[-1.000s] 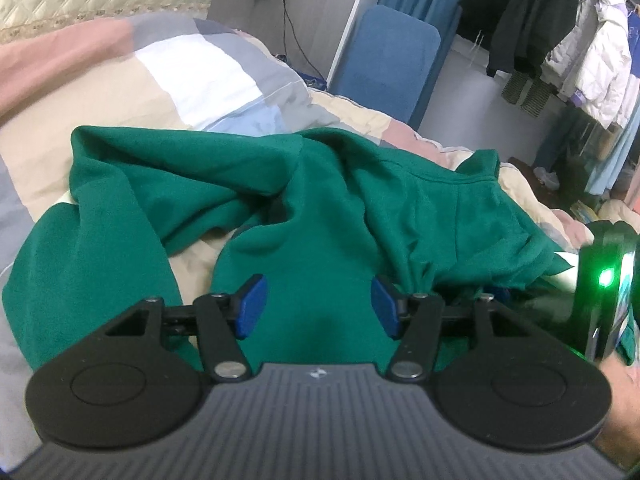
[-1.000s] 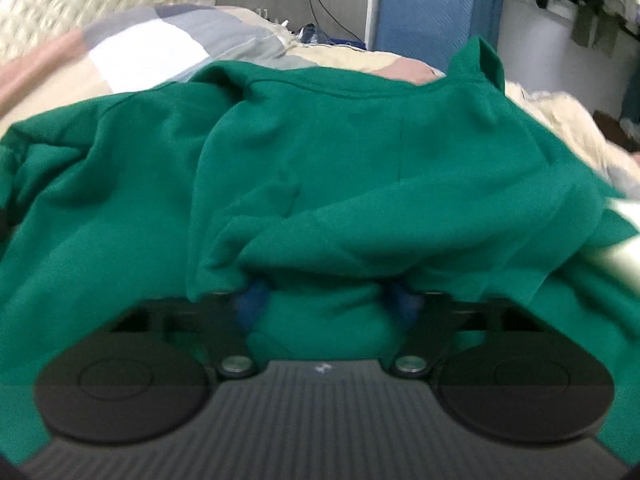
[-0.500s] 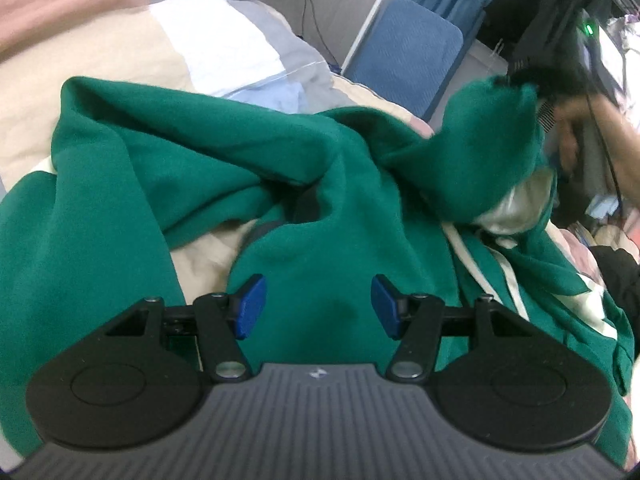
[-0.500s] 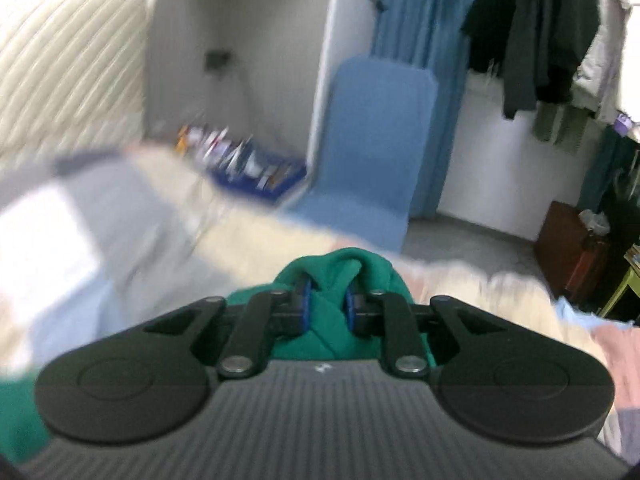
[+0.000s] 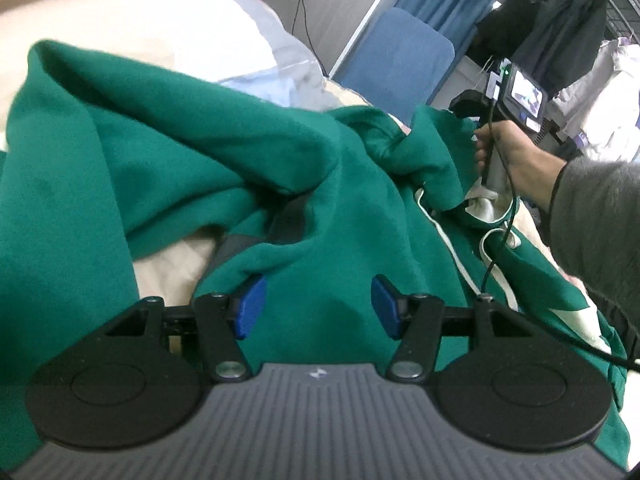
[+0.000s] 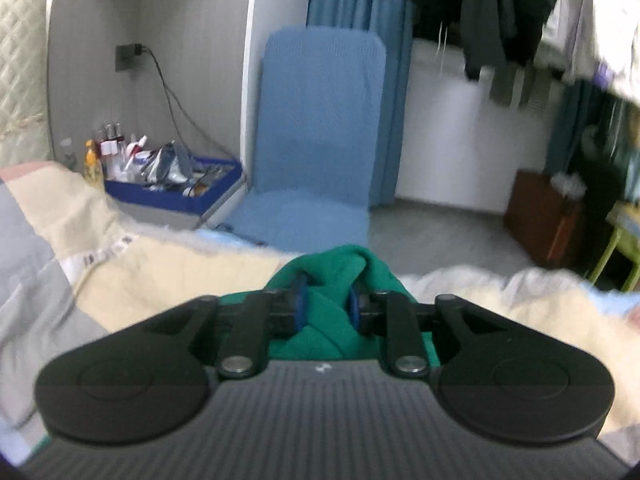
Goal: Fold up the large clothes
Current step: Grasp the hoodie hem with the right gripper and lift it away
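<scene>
1. The green hoodie [image 5: 168, 152] lies crumpled on the bed [image 5: 132, 36], filling the middle and left of the left wrist view, with thick rolls and a dark hollow near the centre.
2. The left tongs [image 5: 318, 306] sit at the lower middle of that view, blue pads spread wide with green cloth between and under them, pinching nothing.
3. The right tongs [image 6: 325, 306] are clamped on a bunched fold of the hoodie [image 6: 320, 320] at the lower centre of the right wrist view; in the left view the same tongs [image 5: 476, 128] hold up a peak of cloth in the upper right of the frame.
4. The cloth looks like thick fleece: soft, limp, fairly heavy for a garment, not slippery and not fragile. It sags from the lifted point, so one grip likely only drags it into a heap.
5. A white drawstring [image 5: 452, 248] and pale hood lining [image 5: 484, 204] show at right of centre, which suggests the neck end lies there.
6. Best holds are probably firm edges: hem, shoulder seam or cuff, taken as a single layer. The free left tongs could pinch the edge just ahead of its pads to spread the body flat.
7. Risk: grabbing several layers at once, or snagging the drawstring.
</scene>
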{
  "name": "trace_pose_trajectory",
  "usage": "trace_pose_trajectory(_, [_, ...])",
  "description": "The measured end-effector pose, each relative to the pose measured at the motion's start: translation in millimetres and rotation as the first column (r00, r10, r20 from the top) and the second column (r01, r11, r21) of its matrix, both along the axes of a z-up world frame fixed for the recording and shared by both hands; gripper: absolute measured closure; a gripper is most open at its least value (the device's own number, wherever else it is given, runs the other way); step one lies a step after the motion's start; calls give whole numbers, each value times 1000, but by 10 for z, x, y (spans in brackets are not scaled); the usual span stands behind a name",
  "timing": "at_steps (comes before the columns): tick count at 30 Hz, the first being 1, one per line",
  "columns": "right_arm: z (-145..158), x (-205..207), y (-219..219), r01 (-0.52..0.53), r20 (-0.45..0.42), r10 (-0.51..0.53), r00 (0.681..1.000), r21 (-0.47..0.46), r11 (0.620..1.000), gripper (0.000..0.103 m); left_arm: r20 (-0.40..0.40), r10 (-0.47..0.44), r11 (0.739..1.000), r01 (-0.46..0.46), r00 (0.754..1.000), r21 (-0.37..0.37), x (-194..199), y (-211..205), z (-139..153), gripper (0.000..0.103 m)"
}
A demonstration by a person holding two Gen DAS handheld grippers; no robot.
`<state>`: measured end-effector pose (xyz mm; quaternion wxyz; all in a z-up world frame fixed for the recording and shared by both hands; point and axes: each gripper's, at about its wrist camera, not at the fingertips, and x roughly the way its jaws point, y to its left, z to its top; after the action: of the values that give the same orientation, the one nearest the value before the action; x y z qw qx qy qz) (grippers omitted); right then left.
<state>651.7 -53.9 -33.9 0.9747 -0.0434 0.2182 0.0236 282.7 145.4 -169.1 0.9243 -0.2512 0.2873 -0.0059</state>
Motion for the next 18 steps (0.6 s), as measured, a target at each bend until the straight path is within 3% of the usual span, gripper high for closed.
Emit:
trace_pose_trajectory(1, [-35, -31, -12, -9, 6, 9, 1000, 5, 1000, 71, -5, -2, 1000, 2, 1000, -2, 17, -5, -18, 40])
trace_pose_trajectory(4, [-50, -227, -67, -23, 80, 23, 996, -4, 1000, 34, 0, -12, 1000, 12, 1000, 9, 35, -24, -15, 40])
trace_pose_trajectory(5, [-25, -296, -117, -22, 87, 20, 996, 18, 1000, 31, 4, -18, 1000, 17, 1000, 14, 15, -26, -6, 40])
trace_pose_trajectory(8, [100, -500, -233, -39, 76, 30, 997, 114, 993, 32, 8, -18, 1000, 18, 1000, -2, -20, 15, 12, 40])
trace_pose_trajectory(12, [301, -993, -314, -44, 48, 38, 998, 127, 991, 32, 17, -16, 999, 16, 1000, -36, -115, 74, 85, 40])
trace_pose_trajectory(14, [396, -1339, -362, -76, 21, 73, 997, 157, 985, 32, 21, -24, 1000, 24, 999, -20, -176, 66, 160, 40])
trace_pose_trajectory(16, [475, -1703, -389, -113, 0, 114, 993, 139, 984, 32, 23, -72, 997, 73, 997, -39, -213, 62, 243, 40])
trace_pose_trajectory(18, [526, -2138, -439, -158, -27, 163, 986, 130, 979, 32, 34, -66, 997, 67, 997, -25, -335, 54, 334, 40])
